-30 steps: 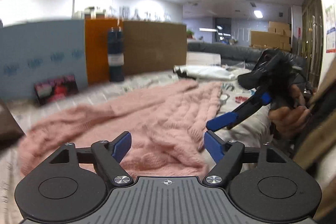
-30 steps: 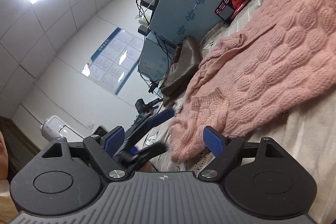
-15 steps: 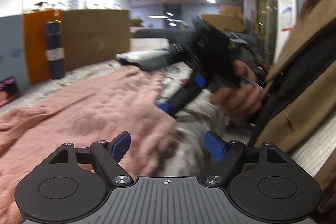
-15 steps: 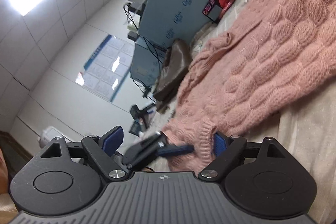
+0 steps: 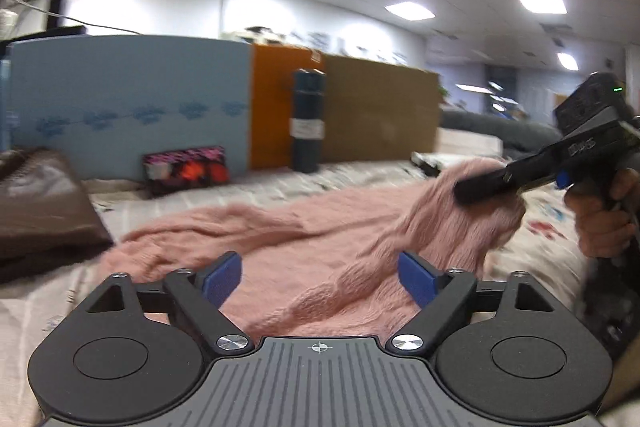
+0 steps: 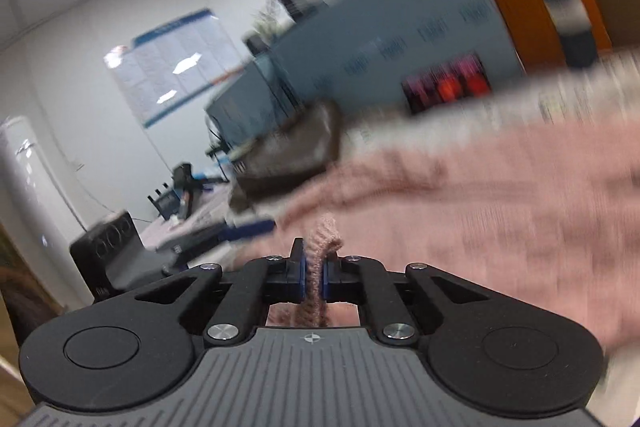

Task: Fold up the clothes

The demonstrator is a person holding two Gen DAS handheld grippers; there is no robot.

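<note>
Printed bedsheet (image 5: 280, 187) is lying under a pink knitted sweater (image 5: 320, 247), which is spreading ahead of both pairs of fingers. Left gripper (image 5: 320, 277) is hovering with its blue pads wide apart, gripping nothing, sweater between and beyond them. Right gripper (image 6: 314, 277) is pinching a ribbed sweater edge (image 6: 320, 247) between nearly closed pads, lifting it
</note>
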